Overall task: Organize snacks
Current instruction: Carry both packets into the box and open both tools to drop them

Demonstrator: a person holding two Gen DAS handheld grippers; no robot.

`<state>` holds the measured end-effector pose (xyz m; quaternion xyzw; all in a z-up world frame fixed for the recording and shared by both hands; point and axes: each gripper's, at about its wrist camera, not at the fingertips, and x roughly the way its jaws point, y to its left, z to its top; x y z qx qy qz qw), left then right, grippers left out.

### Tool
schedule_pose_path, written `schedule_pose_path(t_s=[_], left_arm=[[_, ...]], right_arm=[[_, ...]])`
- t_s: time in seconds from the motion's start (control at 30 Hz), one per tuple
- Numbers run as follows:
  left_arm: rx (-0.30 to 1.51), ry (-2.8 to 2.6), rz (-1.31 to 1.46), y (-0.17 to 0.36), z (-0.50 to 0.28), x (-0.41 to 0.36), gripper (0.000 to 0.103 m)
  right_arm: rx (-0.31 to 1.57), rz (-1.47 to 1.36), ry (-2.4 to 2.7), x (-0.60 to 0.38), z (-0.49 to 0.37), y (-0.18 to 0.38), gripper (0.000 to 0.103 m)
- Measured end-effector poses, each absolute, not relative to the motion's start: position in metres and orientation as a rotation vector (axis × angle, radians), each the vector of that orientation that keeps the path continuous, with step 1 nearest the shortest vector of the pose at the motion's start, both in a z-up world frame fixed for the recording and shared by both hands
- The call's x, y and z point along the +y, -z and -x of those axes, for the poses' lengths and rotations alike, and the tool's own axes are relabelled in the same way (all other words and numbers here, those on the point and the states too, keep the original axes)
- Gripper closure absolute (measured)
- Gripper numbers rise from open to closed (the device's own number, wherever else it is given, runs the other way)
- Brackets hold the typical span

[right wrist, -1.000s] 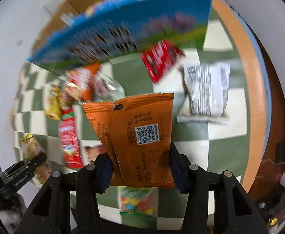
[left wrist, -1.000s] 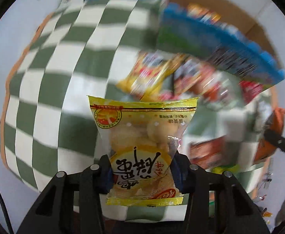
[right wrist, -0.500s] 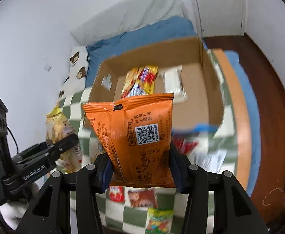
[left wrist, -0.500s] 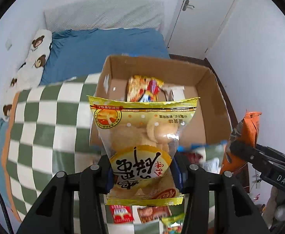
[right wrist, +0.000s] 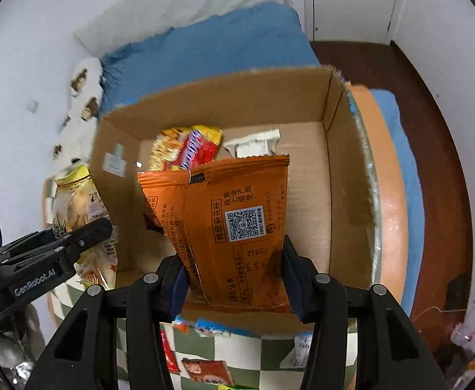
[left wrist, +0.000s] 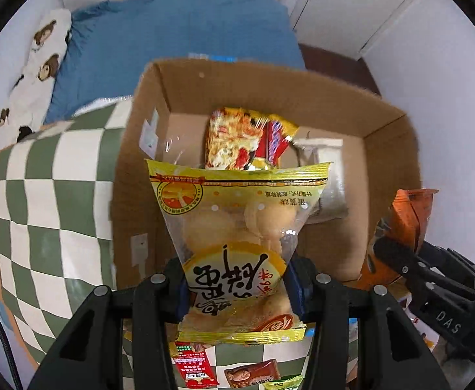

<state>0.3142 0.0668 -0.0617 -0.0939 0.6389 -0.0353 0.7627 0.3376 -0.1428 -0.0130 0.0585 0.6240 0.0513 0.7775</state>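
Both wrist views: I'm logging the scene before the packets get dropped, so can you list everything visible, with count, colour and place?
Cardboard box: one, brown, on the checked cloth.
Packets in box: two; one yellow-red, one white, at the far end.
Yellow packet: one, held over the box.
Orange packet: one, held over the box.
Loose packets: several, mixed colours, on the cloth by the box.
Checked cloth: one, green-white.
Bed: one, blue, behind.
Left gripper: black, shut.
Right gripper: black, shut.
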Motion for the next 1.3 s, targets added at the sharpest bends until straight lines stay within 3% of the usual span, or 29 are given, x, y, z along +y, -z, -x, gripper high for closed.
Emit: schedule_pose_path(t_s=[0.43,0.53,0.6,0.63,0.67,1.3], left_arm=[[1.528,0.06,0.218,0.119,-0.323,0.066,0.058],[1.529,0.051,0.221,0.125,-0.323,0.067,0.054],[1.524,0.042,0.226,0.126,-0.323,0.069,0.025],[1.518,0.037,0.222,0.126,-0.323,0.07,0.021],[1.512,0.028,0.212,0.125,-0.323,0.071,0.019],[1.357,0.014,0.19,0.08,-0.28,0.074,0.017]], right_arm=[[1.49,-0.137,-0.083,-0.141,-0.36,0.079,0.05],[1.54,-0.133,-0.102,-0.138,-0.362,0.094,0.048],[1.568,-0.116,-0.106,-0.135,-0.363,0.102,0.033],[1.574,-0.109,-0.103,-0.135,-0.362,0.104,0.014],[1.575,-0.1,-0.112,-0.134,-0.362,0.106,0.01],[1.449,-0.002,-0.066,-0.133,-0.332,0.071,0.01]])
